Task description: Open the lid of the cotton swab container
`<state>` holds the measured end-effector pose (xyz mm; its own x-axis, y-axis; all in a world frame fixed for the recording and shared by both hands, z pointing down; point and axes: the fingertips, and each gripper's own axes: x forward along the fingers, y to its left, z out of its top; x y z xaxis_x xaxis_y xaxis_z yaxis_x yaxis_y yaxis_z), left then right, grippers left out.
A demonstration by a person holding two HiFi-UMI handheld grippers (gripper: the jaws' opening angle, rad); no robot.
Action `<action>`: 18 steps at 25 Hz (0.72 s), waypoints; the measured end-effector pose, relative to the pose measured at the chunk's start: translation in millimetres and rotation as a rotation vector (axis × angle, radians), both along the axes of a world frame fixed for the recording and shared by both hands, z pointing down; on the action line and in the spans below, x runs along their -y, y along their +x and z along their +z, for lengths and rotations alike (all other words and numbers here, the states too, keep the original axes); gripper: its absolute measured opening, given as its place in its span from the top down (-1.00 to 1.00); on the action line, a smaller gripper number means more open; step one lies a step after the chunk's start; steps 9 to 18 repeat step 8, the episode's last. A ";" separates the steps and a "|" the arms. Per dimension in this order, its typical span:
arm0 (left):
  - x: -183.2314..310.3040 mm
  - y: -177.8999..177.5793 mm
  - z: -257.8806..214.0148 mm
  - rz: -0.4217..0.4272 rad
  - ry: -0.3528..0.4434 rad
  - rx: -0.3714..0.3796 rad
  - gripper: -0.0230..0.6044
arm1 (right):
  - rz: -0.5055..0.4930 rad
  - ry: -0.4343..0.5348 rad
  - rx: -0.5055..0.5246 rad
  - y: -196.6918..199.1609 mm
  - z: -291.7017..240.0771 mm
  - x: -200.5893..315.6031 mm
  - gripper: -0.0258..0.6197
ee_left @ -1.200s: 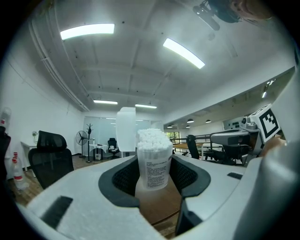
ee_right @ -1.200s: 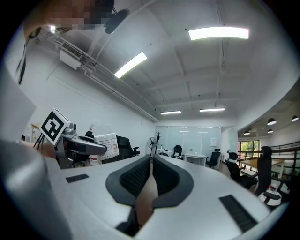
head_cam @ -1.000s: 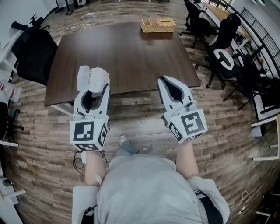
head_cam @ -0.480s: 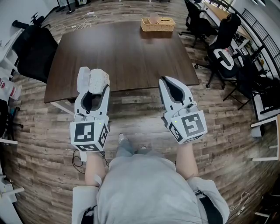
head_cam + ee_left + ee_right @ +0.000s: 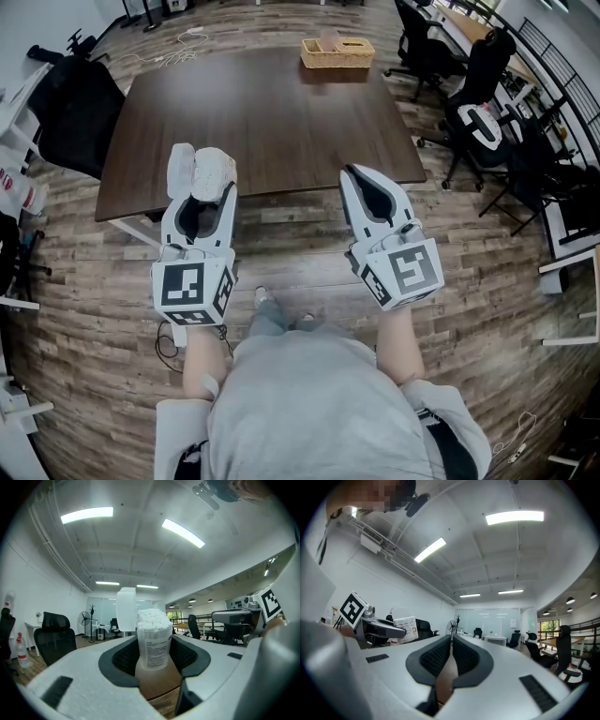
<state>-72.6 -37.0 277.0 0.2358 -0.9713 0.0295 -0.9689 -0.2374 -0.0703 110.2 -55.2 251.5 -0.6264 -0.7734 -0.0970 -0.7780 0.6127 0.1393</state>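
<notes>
The clear cotton swab container (image 5: 214,172) is packed with white swabs and held upright over the floor, just short of the table's near edge. My left gripper (image 5: 201,190) is shut on its body. Its translucent lid (image 5: 180,168) stands flipped up on the left side. The left gripper view has the container (image 5: 153,641) between the dark pads, swab tips (image 5: 153,618) bare on top and the lid (image 5: 126,609) raised behind. My right gripper (image 5: 364,190) hovers to the right, shut and empty. The right gripper view shows its pads (image 5: 440,656) pressed together and the container (image 5: 405,626) far left.
A dark brown table (image 5: 272,103) lies ahead with a wicker basket (image 5: 338,52) at its far edge. Black office chairs (image 5: 485,66) crowd the right side and another black chair (image 5: 73,111) stands at the left. Wood-plank floor runs below.
</notes>
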 end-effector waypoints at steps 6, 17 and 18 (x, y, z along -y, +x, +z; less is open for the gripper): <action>1.6 4.7 -1.4 0.003 0.006 0.002 0.32 | -0.005 0.005 0.005 2.3 -1.0 1.4 0.85; 2.5 6.0 -2.4 0.003 0.007 0.003 0.32 | -0.006 0.006 0.007 3.1 -1.4 2.4 0.85; 2.5 6.0 -2.4 0.003 0.007 0.003 0.32 | -0.006 0.006 0.007 3.1 -1.4 2.4 0.85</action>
